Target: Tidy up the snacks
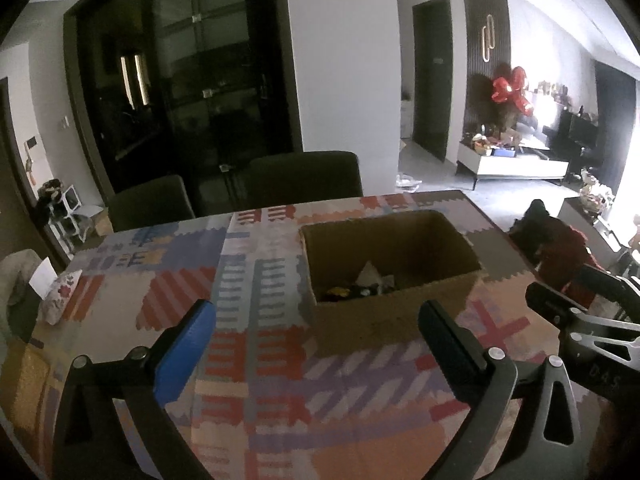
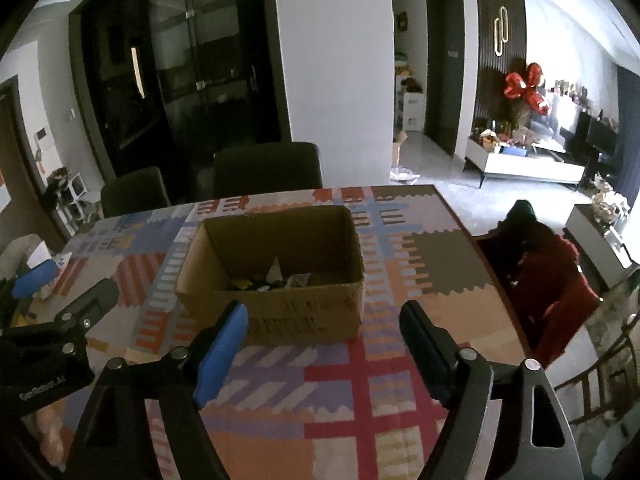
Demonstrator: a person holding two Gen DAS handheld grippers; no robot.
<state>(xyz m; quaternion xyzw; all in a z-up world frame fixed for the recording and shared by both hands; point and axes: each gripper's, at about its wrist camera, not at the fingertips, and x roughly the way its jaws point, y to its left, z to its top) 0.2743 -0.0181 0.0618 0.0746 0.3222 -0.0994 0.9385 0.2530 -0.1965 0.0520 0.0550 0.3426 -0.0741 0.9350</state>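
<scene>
Two pairs of tongs hang over the surface [image 2: 360,380], which is covered by a patchwork-patterned cloth, and both stand wide with nothing between their fingers. The left tongs [image 1: 316,328] show one blue pad and one dark finger, spread well apart, with the cardboard box [image 1: 396,312] lying just beyond them; the right tongs [image 2: 322,332] are spread somewhat less widely in front of the same box. Each pair also creeps into the other's view, though only partly: in the left wrist view a dark arm of the right tongs is cut off at the right edge, and in the right wrist view the left tongs appear at the left edge with just a blue tip and a black bracket visible. The box is open at the top and stands upright near the middle of the surface. The snacks [image 2: 276,280] lie at its bottom as a dim heap, mostly hidden by the near wall; a pale pointed wrapper and something yellow can be made out, but what they are cannot be told. Beyond the far edge stand two dark chairs [image 1: 304,178], only their backs showing. A red garment [image 2: 548,280] lies draped off the right side.
</scene>
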